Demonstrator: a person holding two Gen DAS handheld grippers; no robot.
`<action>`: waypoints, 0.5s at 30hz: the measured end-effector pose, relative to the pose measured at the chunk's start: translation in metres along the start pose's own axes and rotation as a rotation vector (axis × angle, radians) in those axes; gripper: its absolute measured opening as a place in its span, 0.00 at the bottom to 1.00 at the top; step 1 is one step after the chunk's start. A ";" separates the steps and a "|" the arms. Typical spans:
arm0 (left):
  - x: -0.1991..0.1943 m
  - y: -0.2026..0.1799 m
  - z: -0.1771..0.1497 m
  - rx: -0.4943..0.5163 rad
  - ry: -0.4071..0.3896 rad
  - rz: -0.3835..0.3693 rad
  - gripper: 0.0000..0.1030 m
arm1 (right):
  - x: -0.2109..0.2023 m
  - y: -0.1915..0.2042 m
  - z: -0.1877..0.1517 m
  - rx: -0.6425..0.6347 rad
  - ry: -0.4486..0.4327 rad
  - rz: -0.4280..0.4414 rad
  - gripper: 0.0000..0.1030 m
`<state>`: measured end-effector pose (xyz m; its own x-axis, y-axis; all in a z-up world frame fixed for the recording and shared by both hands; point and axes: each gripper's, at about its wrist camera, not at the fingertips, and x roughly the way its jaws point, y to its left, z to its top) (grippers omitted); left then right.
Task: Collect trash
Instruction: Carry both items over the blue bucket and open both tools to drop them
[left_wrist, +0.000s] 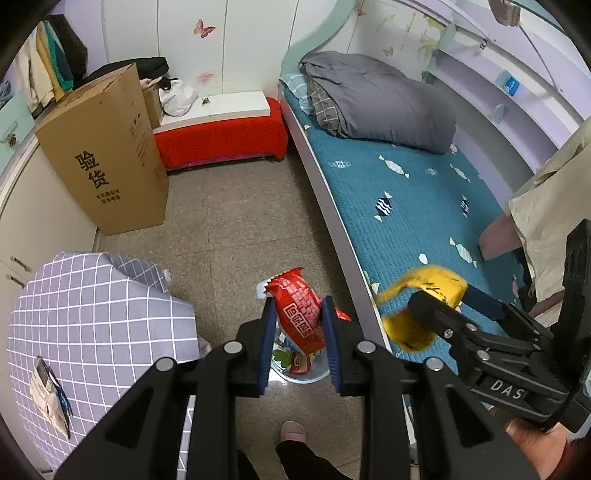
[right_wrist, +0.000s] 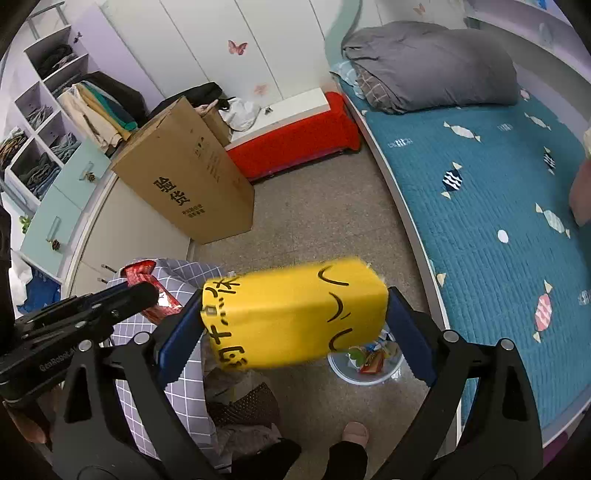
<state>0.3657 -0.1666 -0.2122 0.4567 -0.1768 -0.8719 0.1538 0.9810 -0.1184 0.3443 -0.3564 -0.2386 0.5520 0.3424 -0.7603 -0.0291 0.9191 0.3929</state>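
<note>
Speckled grey-brown stone floor (left_wrist: 236, 221) fills the middle of both views, with a slippered foot (left_wrist: 293, 431) at the bottom edge. Nearest the left-wrist camera, the left gripper (left_wrist: 298, 317) is clenched on a crinkled red snack wrapper with white lettering (left_wrist: 297, 308), which stands upright between the blue pads. Directly behind it, low in the frame centre, sits a small round translucent bin (left_wrist: 308, 374) holding colourful wrappers; the red wrapper hides most of its mouth. In the right-wrist view the right gripper (right_wrist: 295, 317) grasps a yellow box-shaped package with black hand-drawn marks (right_wrist: 291, 314), held crosswise and covering the left part of the same bin (right_wrist: 364, 378) just beyond. A grey chair cover with a white grid pattern (left_wrist: 92, 314) occupies the lower left, close beside the bin. Right of the floor runs a bed with a teal quilted candy-print cover (left_wrist: 413, 206). Farther off, left of centre, stands a tall brown cardboard box with black characters (left_wrist: 107, 155), then a low red-covered bench (left_wrist: 221, 140), and a folded grey duvet (left_wrist: 380, 99) at the bed's far end.
</note>
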 end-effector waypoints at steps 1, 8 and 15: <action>0.001 -0.003 0.001 0.004 0.001 0.000 0.23 | 0.000 -0.002 0.001 0.004 -0.002 0.001 0.89; 0.009 -0.017 0.011 0.035 0.010 -0.009 0.23 | -0.009 -0.009 0.004 0.001 -0.023 0.005 0.90; 0.012 -0.031 0.011 0.061 0.015 -0.018 0.24 | -0.017 -0.012 0.004 0.005 -0.044 -0.012 0.90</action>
<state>0.3761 -0.1998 -0.2134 0.4405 -0.1928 -0.8768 0.2155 0.9708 -0.1052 0.3380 -0.3744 -0.2286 0.5882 0.3223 -0.7417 -0.0178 0.9221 0.3866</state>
